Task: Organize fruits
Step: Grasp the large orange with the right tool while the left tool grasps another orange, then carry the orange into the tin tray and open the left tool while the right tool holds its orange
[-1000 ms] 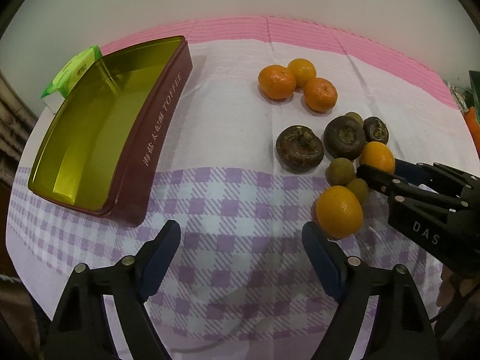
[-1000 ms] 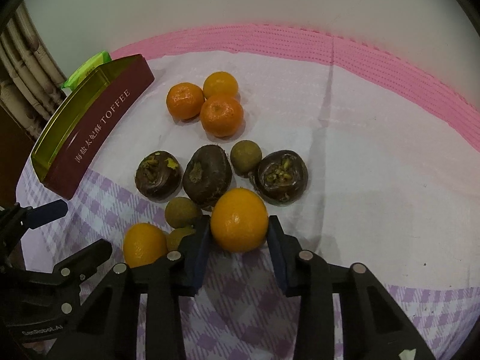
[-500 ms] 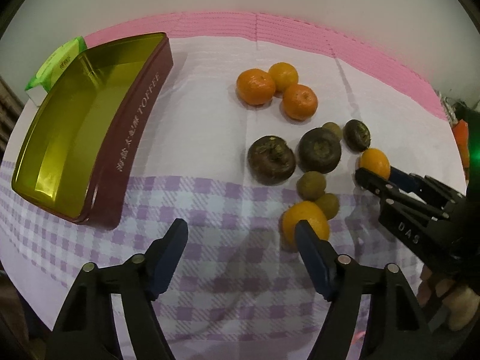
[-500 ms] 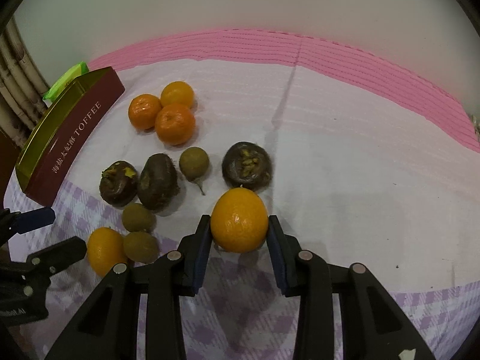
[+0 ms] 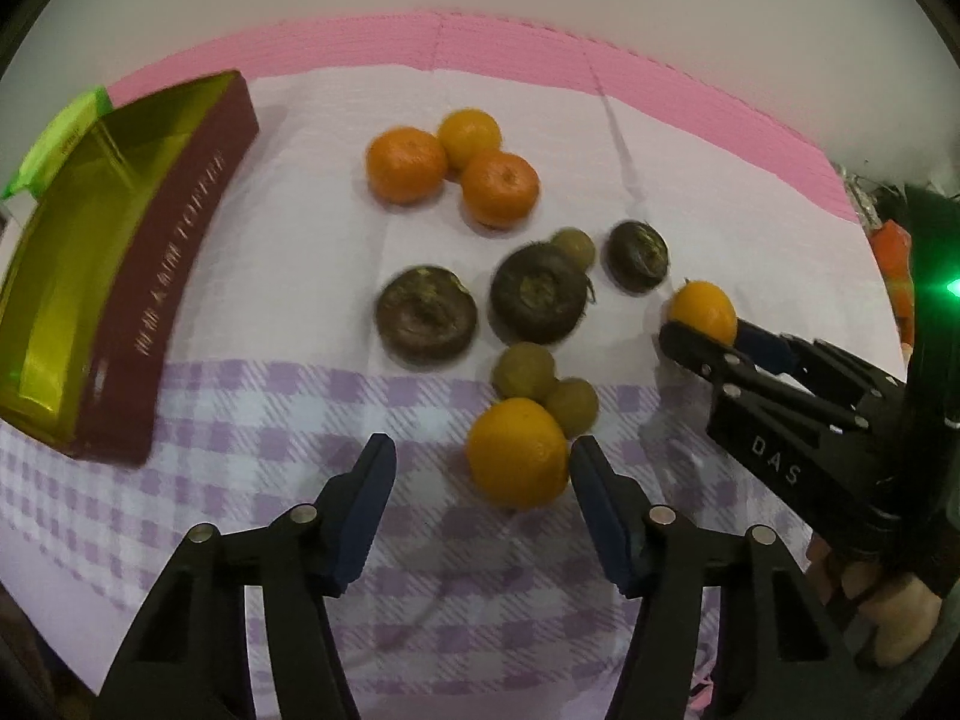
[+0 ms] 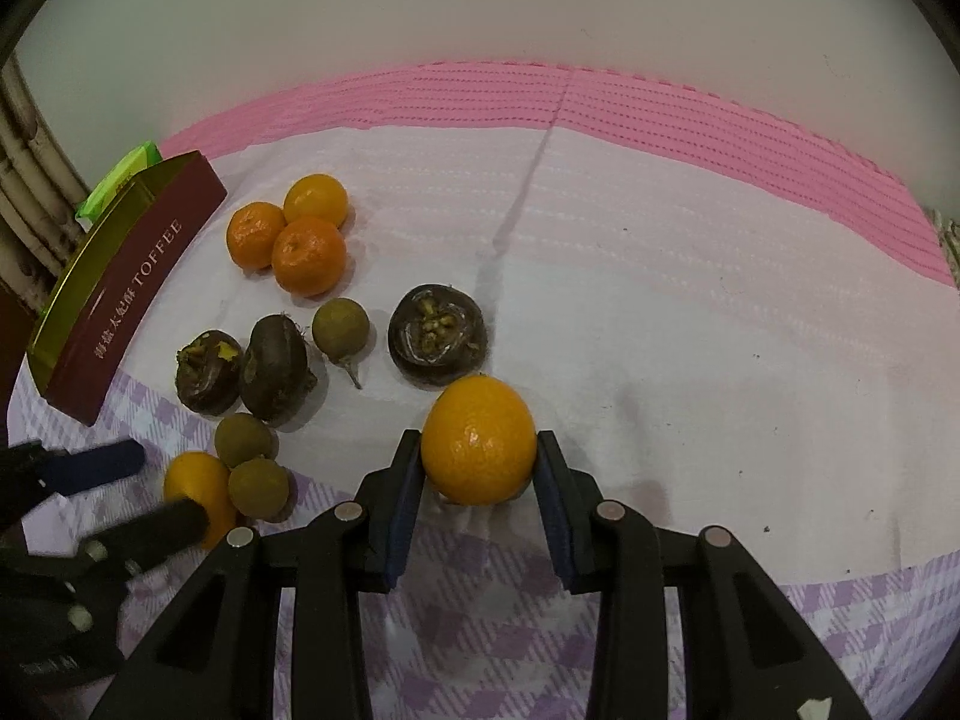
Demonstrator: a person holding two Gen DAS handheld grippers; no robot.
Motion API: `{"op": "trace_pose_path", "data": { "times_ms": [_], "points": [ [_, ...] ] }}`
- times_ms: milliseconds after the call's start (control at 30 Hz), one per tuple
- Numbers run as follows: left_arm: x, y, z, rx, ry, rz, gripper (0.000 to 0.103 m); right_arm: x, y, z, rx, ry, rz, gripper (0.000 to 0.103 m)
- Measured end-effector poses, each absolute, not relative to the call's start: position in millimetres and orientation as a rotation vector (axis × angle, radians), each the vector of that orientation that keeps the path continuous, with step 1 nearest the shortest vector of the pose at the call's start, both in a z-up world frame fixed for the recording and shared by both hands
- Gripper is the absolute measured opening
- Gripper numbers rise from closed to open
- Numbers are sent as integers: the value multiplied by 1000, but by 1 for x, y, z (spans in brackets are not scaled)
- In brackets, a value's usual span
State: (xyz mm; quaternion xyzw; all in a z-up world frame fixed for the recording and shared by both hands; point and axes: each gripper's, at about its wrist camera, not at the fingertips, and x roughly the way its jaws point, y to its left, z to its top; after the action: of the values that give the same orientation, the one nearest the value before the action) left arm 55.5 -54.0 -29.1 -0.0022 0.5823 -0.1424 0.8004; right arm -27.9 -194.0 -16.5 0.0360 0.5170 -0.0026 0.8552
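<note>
At far left, the toffee tin, a curved maroon box with a glossy gold lining, lies open and empty on the desk, whose cloth is white with pink ribbing and lilac check. The left gripper is spread wide, its blue pads flanking, apparently not yet touching, a smooth round orange just beside two dull olive longans. Centrally lie three dimpled mandarins and three dark, wrinkled, flattened fruits. At right, the right gripper pinches a second orange. The step appears to be paired pick-up of oranges; the next move probably requires closing the left gripper squarely, then carrying both towards the tin.
</note>
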Motion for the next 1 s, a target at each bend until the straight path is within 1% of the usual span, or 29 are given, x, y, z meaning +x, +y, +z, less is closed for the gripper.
{"op": "trace_pose_path", "data": {
  "times_ms": [67, 167, 233, 300, 467, 800, 1000],
  "points": [
    [59, -58, -31, 2, 1241, -307, 59, -28, -194, -16, 73, 1085, -5, 34],
    [62, -62, -36, 0, 1234, -314, 55, -28, -197, -16, 85, 1083, -10, 34],
    [64, -64, -38, -3, 1250, -311, 48, -28, -199, -15, 86, 1078, -16, 34],
    [66, -66, -39, -22, 1255, -316, 47, -28, -202, -15, 93, 1077, -20, 34],
    [73, -65, -45, -37, 1268, -317, 39, -17, -206, -15, 91, 1059, -40, 34],
    [71, -35, -40, -47, 1267, -338, 39, 12, -227, -24, 61, 974, -105, 34],
    [79, -11, -15, -46, 1214, -337, 39, 15, -225, -26, 11, 933, -108, 34]
  ]
}}
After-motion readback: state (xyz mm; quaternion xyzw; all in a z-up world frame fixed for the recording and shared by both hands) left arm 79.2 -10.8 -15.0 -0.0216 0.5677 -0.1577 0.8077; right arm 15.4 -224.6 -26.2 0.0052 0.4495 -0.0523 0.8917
